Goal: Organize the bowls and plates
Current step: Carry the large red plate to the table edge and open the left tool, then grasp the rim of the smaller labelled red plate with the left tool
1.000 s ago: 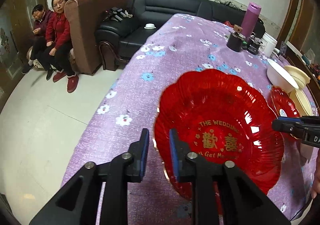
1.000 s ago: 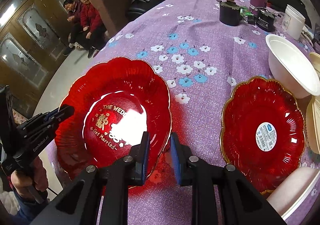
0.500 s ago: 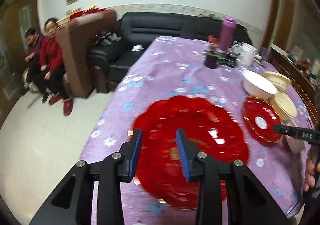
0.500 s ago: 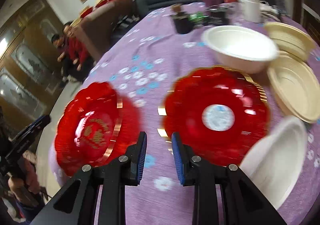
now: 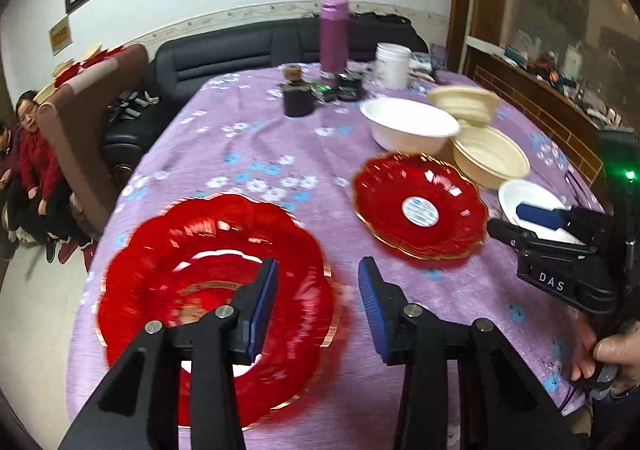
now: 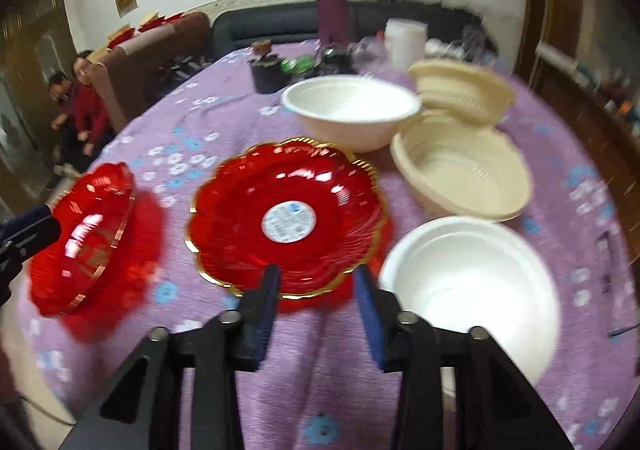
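A large red plate [image 5: 216, 282] with gold lettering lies at the table's near left. My left gripper [image 5: 319, 274] hovers over its right rim with the jaws opening and nothing between them. A smaller red plate [image 6: 288, 210] with a white sticker lies mid-table. My right gripper [image 6: 318, 276] is just in front of that plate's near rim, jaws opening and gripping nothing. A white bowl [image 6: 472, 282] stands to its right. Behind are another white bowl [image 6: 352, 110] and two cream bowls [image 6: 460, 174], the far one tilted. The left wrist view shows the right gripper [image 5: 516, 220] over the near white bowl [image 5: 520, 194].
A purple flowered cloth [image 5: 256, 154] covers the table. At the far end stand a purple flask [image 5: 334, 38], a dark jar [image 5: 298, 98] and a white tub [image 5: 392, 66]. Beyond are a black sofa [image 5: 240, 54], two seated people [image 5: 32, 154] at the left and a wooden sideboard [image 5: 540, 98] at the right.
Both grippers have swung right from the large red plate towards the smaller plate and the bowls. Both pairs of jaws have gone from nearly shut to clearly apart.
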`<state>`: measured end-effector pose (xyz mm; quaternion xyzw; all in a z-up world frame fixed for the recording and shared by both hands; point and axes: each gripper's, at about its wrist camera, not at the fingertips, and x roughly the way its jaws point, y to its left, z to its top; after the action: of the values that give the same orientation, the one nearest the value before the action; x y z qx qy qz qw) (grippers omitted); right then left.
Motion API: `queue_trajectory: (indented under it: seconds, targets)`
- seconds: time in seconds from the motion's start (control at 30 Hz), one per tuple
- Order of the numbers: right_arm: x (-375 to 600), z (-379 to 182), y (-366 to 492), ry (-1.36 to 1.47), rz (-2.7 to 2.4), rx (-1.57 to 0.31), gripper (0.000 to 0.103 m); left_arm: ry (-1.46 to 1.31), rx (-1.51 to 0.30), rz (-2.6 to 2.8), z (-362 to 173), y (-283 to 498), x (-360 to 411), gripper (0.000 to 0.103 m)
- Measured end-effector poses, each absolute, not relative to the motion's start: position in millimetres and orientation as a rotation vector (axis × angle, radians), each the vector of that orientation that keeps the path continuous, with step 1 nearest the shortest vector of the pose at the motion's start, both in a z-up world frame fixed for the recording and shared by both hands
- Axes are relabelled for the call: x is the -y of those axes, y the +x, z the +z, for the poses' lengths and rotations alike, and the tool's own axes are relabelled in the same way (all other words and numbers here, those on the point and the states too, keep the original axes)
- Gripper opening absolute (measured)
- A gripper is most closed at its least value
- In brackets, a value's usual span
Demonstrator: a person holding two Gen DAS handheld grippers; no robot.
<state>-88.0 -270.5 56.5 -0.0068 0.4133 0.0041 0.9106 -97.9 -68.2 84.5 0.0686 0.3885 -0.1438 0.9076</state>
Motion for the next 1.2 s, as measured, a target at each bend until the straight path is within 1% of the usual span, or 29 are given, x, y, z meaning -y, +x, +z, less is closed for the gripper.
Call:
queue_trajectory:
  seconds: [0.03,0.3,1.2]
  targets:
    - [271,57,-90,-0.031,-0.010,-0.844,0.051,0.148,-0.808,-0.302,82,-98,72,0.040]
    - [266,55,-99,-0.121,-0.075,-0.818,0.052,0.166,-0.836,-0.316,73,-98,91,0.040]
    - [253,57,-103,-0.131,-0.043,-0.807,0.052,0.184,-0.877,-0.303,69,-68,95,0.042]
